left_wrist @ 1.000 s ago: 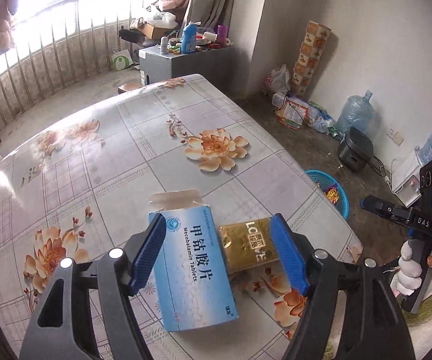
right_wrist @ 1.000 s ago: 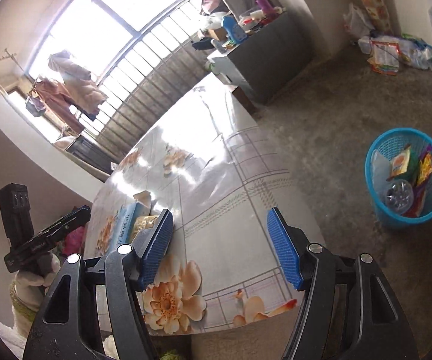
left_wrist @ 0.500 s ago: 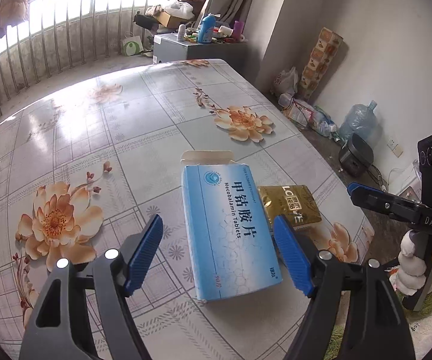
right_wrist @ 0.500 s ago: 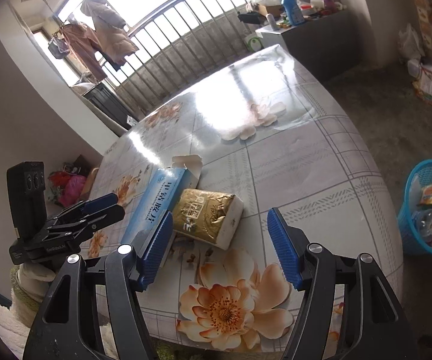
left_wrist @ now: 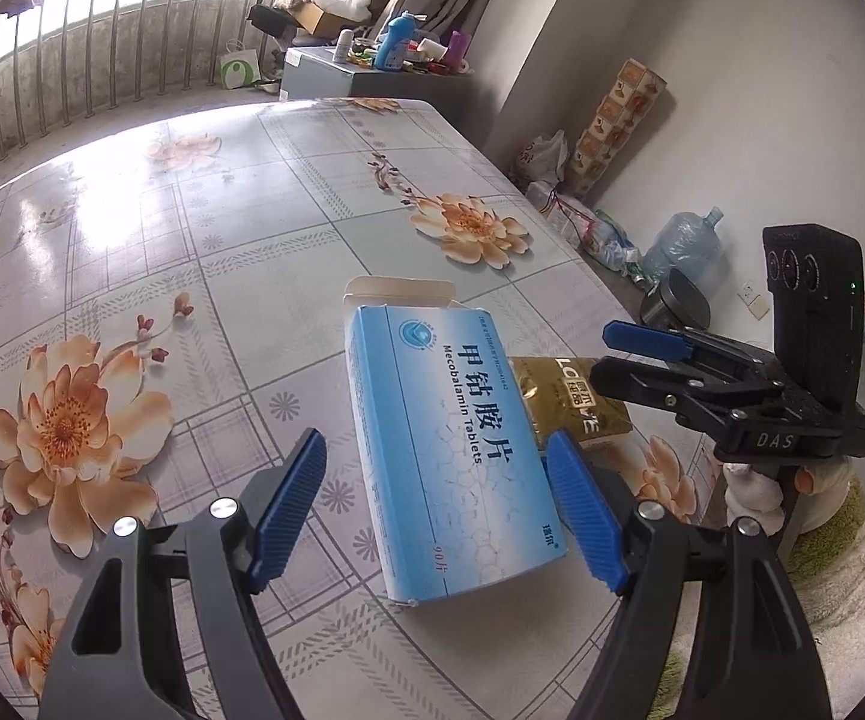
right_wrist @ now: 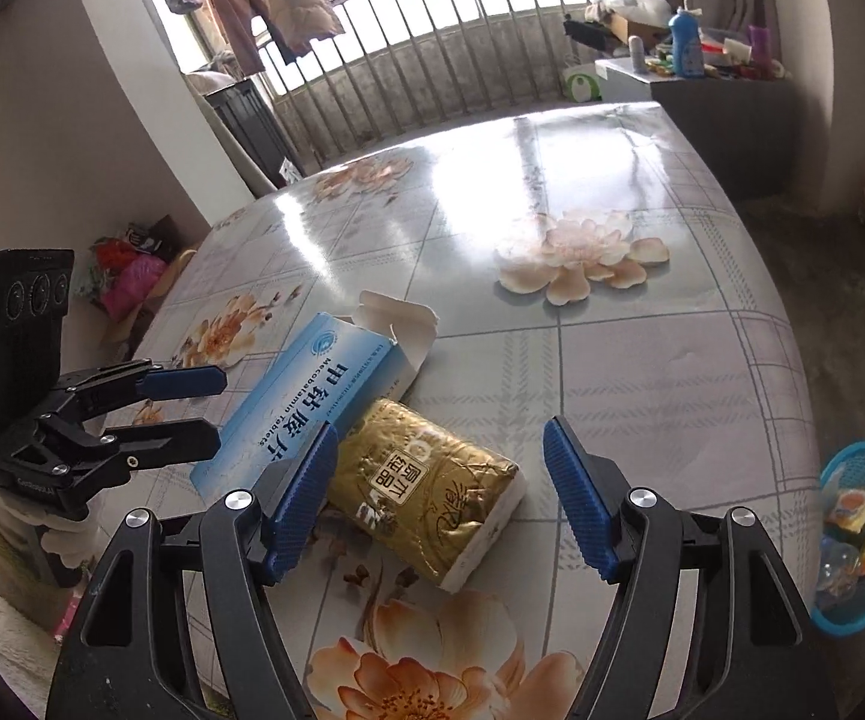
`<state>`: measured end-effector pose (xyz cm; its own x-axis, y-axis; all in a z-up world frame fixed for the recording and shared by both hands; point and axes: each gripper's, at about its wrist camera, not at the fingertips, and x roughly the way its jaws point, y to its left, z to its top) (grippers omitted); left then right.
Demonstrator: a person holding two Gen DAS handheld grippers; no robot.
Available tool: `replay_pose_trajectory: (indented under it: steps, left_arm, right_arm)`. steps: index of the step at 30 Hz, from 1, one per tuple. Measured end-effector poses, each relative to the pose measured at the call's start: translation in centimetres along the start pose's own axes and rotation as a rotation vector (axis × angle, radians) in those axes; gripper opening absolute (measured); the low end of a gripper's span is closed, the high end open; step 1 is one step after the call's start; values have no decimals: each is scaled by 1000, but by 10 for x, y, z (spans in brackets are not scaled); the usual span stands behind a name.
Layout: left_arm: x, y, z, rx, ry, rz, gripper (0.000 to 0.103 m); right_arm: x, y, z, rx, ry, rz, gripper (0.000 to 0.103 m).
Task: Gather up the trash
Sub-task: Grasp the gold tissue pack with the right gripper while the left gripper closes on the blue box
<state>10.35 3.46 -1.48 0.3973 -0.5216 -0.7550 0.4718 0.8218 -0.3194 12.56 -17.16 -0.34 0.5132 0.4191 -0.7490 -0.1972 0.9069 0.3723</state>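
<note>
Two items of trash lie on the flowered tabletop [left_wrist: 204, 228], side by side and touching: a blue tablet box [left_wrist: 450, 450] with its end flap open, and a gold tissue pack [right_wrist: 426, 480]. In the right wrist view the pack sits at the box's 4 o'clock side.

Left hand-held gripper [left_wrist: 438, 504]: open, empty. Its jaws straddle the near end of the blue tablet box, one pad on each long side, with a gap showing on the left side; no pad is seen pressing. The alignment along the box's length suggests a grasp across its narrow width.

Right hand-held gripper [right_wrist: 438, 492]: open, empty, and its jaws have just been opening wider. The gold tissue pack lies between them, nearer the left pad (contact there cannot be confirmed). The pack lies skewed to the jaw line, so a closing grip may catch it corner-first.

A blue waste basket [right_wrist: 858, 540], already holding wrappers, stands on the floor at 4 o'clock off the tabletop edge; it is judged the destination. Neither item is lifted yet.
</note>
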Motion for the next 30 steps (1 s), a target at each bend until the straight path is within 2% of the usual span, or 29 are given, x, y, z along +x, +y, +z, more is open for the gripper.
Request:
replay_pose_trajectory:
  steps: [4,10,14,16,18,20,21,23,27,30]
  left_arm:
    - [1,0,-3,-3,4,-15,74]
    - [1,-2,-5,7,13,-24,74]
    - [3,-3,-3,14,14,-19,74]
    - [5,-4,-2,10,18,-14,74]
    - [6,-4,-1,7,21,-12,74]
    - [7,-6,-1,10,24,-4,74]
    - [7,-7,-1,11,25,0,74]
    - [9,-8,-1,12,29,8,75]
    - [14,-13,0,22,47,17,77]
    - [20,-19,0,46,57,34,79]
  right_arm:
    - [6,-7,-7,47,50,88,68]
    - [-14,7,-38,-6,93,141,69]
    - [-20,9,-42,-10,64,52,69]
    - [-18,11,-40,-18,48,34,69]
    - [-11,20,-38,-64,50,21,69]
    - [-2,35,-38,-146,66,-49,69]
    - [3,42,-40,-190,74,-89,67]
    - [8,49,-44,-233,83,-130,56]
    - [-2,39,-49,-160,61,-140,55]
    - [-17,18,-55,-65,40,-200,55]
